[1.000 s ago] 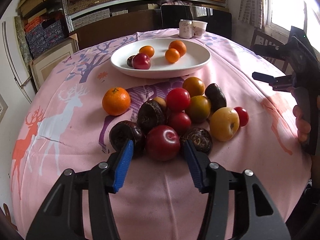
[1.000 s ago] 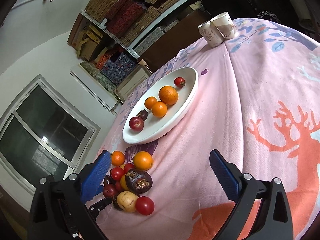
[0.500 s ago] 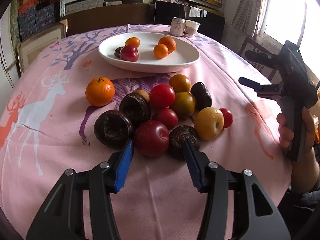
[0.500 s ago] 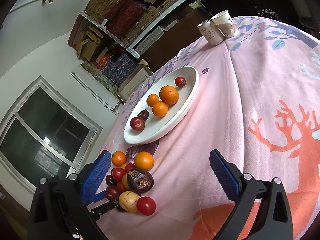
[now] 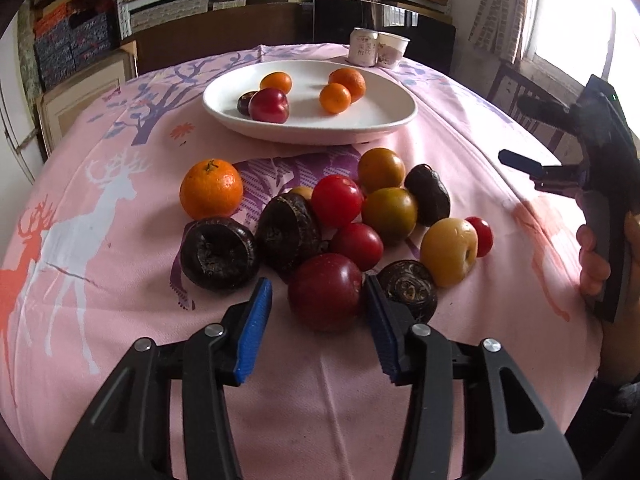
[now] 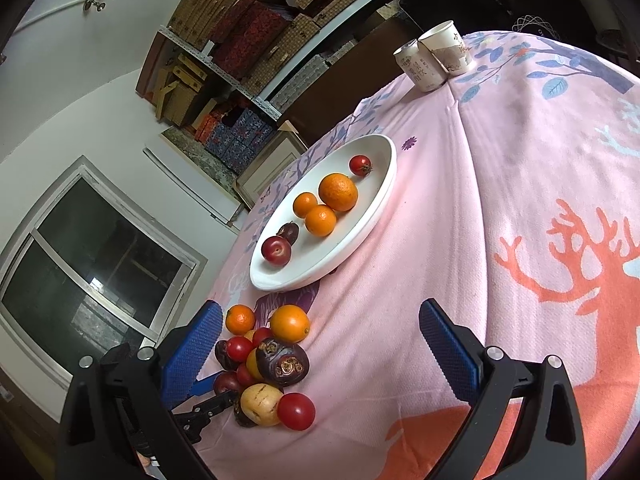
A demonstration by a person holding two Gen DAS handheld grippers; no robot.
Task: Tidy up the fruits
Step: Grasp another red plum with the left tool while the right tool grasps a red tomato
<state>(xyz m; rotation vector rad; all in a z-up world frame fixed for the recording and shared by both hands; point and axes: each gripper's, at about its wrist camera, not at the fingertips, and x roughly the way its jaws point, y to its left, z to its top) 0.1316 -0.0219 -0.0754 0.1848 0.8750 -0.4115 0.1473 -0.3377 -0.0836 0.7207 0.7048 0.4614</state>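
The left gripper points down at the near edge of a fruit pile on the pink deer-print tablecloth. Its blue pads are closing around a dark red plum: the right-side pad sits against the plum's flank, while a narrow gap shows between the plum and the left-side pad, so the fruit is between the jaws but not clamped. The plum rests on the cloth, touching a dark brown water chestnut on its right, with a red tomato just behind it. Another water chestnut lies to the left, and an orange sits apart at the pile's left edge. A yellow fruit lies at the right of the pile.

Beyond the pile stands a white oval dish holding three small oranges, a red plum and a dark fruit beside it; the right wrist view also shows a small tomato at its far end.

The right gripper hovers above the cloth with jaws wide apart and nothing between them, held by a hand at the table's right side. A can and a paper cup stand touching at the far edge.
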